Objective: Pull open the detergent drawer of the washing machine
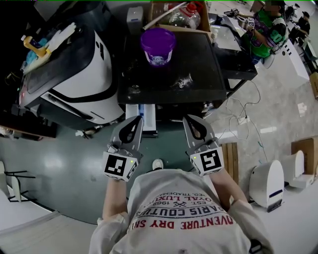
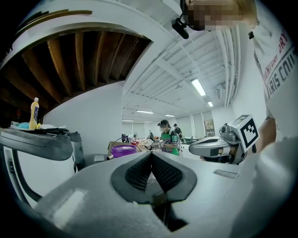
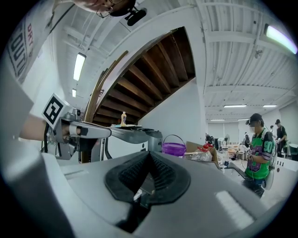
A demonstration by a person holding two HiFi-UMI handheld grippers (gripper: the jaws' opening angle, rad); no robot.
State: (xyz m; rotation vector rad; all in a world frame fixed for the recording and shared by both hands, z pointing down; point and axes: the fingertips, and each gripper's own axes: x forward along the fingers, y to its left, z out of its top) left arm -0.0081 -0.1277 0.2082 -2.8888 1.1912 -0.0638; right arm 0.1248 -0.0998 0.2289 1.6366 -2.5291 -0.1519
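Below me stands the washing machine with its black top. From its front edge a white detergent drawer with a blue part sticks out towards me. My left gripper is held level with its tip just left of that drawer; its jaws are shut with nothing between the pads. My right gripper hovers to the right of the drawer, apart from it and also shut on nothing. Each gripper shows in the other's view: the right one and the left one.
A purple bucket sits on the machine's top, with a cardboard box of bottles behind it. A white and black appliance stands to the left. A person in green stands at the back right. Cables and white devices lie on the floor at right.
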